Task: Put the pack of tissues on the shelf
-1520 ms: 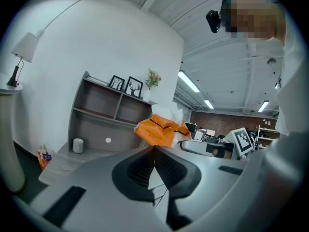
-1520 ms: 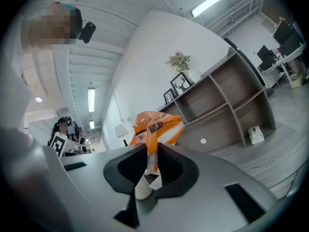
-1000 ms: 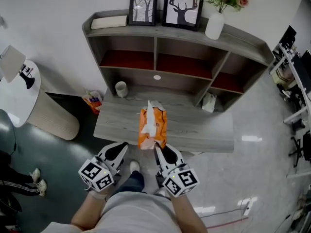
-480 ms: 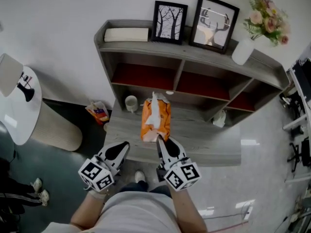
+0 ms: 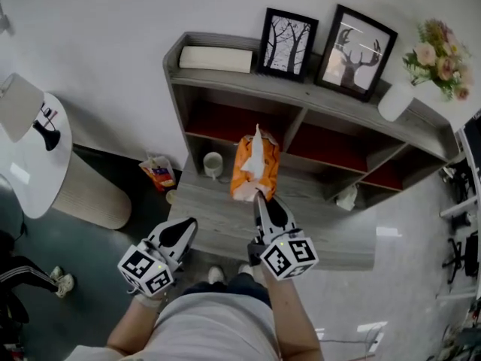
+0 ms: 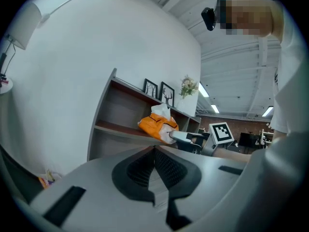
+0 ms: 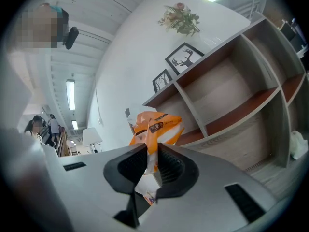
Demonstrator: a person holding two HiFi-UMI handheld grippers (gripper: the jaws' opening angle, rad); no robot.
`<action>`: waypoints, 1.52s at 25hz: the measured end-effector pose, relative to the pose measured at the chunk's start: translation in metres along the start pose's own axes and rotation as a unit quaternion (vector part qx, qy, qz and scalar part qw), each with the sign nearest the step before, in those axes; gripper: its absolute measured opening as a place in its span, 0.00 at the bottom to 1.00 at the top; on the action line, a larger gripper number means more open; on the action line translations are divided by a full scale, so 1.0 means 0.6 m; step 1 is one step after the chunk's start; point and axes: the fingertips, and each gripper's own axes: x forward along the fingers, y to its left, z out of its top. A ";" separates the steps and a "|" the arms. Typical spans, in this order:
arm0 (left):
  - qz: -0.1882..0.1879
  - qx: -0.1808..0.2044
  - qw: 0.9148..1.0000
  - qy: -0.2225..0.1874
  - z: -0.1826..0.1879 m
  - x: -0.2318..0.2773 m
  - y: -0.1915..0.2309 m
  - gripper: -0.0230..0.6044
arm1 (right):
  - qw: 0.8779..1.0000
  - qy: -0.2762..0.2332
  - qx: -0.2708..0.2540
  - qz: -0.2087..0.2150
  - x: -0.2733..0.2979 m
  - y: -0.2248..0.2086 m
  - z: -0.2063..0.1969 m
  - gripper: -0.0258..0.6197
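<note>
The right gripper [image 5: 260,198] has its jaws clenched on the lower edge of an orange pack of tissues [image 5: 255,165]. It holds the pack in the air in front of the grey shelf [image 5: 301,98], by the divider between two upper compartments. The left gripper [image 5: 186,224] hangs lower, jaws closed together on nothing
</note>
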 end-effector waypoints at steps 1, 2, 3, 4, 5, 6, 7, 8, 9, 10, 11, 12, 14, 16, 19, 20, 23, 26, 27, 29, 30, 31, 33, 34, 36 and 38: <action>0.004 0.000 1.000 -0.001 0.002 0.002 0.001 0.06 | 1.000 0.000 0.001 -0.001 0.006 -0.007 0.003 0.12; 0.008 -0.001 1.000 -0.002 0.005 0.005 0.002 0.06 | 1.000 0.001 0.002 -0.002 0.013 -0.014 0.005 0.12; 0.012 -0.001 1.000 -0.003 0.008 0.007 0.004 0.06 | 1.000 0.003 0.004 -0.003 0.019 -0.021 0.007 0.12; 0.016 -0.001 1.000 -0.004 0.011 0.010 0.004 0.06 | 1.000 0.007 0.005 -0.004 0.026 -0.027 0.009 0.12; 0.021 -0.001 1.000 -0.005 0.014 0.012 0.005 0.06 | 1.000 0.010 0.005 -0.005 0.032 -0.033 0.010 0.12; 0.025 0.000 1.000 -0.006 0.017 0.014 0.006 0.06 | 1.000 0.013 0.005 -0.007 0.039 -0.040 0.011 0.12; 0.029 0.001 1.000 -0.008 0.021 0.016 0.007 0.06 | 1.000 0.016 0.005 -0.008 0.045 -0.047 0.011 0.12; 0.034 0.001 0.999 -0.009 0.024 0.019 0.008 0.06 | 1.000 0.018 0.006 -0.010 0.053 -0.056 0.011 0.12; 0.038 0.002 0.999 -0.010 0.026 0.021 0.009 0.06 | 1.000 0.020 0.007 -0.013 0.060 -0.065 0.010 0.12; 0.043 0.002 0.999 -0.009 0.027 0.023 0.010 0.06 | 1.000 0.022 0.008 -0.015 0.068 -0.075 0.008 0.12; 0.048 0.003 0.999 -0.009 0.027 0.025 0.011 0.06 | 0.999 0.026 0.010 -0.019 0.075 -0.085 0.006 0.12; 0.054 0.003 0.999 -0.007 0.027 0.025 0.012 0.06 | 0.999 0.030 0.013 -0.022 0.083 -0.094 0.004 0.12; 0.065 0.002 0.998 -0.005 0.025 0.026 0.015 0.06 | 0.999 0.038 0.021 -0.030 0.096 -0.113 -0.002 0.12; 0.075 0.001 0.997 -0.002 0.023 0.027 0.019 0.06 | 0.998 0.041 0.030 -0.037 0.109 -0.131 -0.007 0.12; 0.089 -0.001 0.996 0.002 0.019 0.023 0.027 0.06 | 0.997 0.040 0.042 -0.041 0.129 -0.152 -0.011 0.12; 0.094 -0.002 0.996 0.002 0.018 0.022 0.029 0.06 | 0.997 0.040 0.045 -0.041 0.135 -0.156 -0.011 0.12; 0.107 -0.005 0.994 0.006 0.013 0.021 0.035 0.06 | 0.997 0.038 0.048 -0.041 0.151 -0.166 -0.007 0.12; 0.117 -0.007 0.993 0.008 0.009 0.021 0.039 0.06 | 0.997 0.033 0.055 -0.041 0.164 -0.174 -0.004 0.12; 0.118 -0.008 0.993 0.009 0.008 0.022 0.039 0.06 | 0.997 0.032 0.059 -0.042 0.168 -0.177 -0.003 0.12; 0.121 -0.008 0.993 0.010 0.008 0.024 0.040 0.06 | 0.996 0.030 0.067 -0.043 0.173 -0.182 -0.002 0.12; 0.122 -0.007 0.992 0.010 0.008 0.024 0.040 0.06 | 0.996 0.029 0.069 -0.044 0.176 -0.184 -0.001 0.12; 0.124 -0.007 0.992 0.010 0.008 0.024 0.041 0.06 | 0.996 0.028 0.071 -0.044 0.178 -0.187 -0.001 0.12; 0.126 -0.007 0.992 0.010 0.008 0.023 0.043 0.06 | 0.996 0.025 0.075 -0.045 0.181 -0.190 0.001 0.12; 0.128 -0.007 0.992 0.010 0.008 0.022 0.044 0.06 | 0.996 0.024 0.078 -0.044 0.182 -0.190 0.002 0.12; 0.131 -0.008 0.991 0.010 0.007 0.020 0.044 0.06 | 0.996 0.023 0.081 -0.042 0.182 -0.189 0.003 0.12; 0.131 -0.007 0.991 0.010 0.007 0.020 0.043 0.06 | 0.995 0.021 0.083 -0.041 0.181 -0.188 0.005 0.13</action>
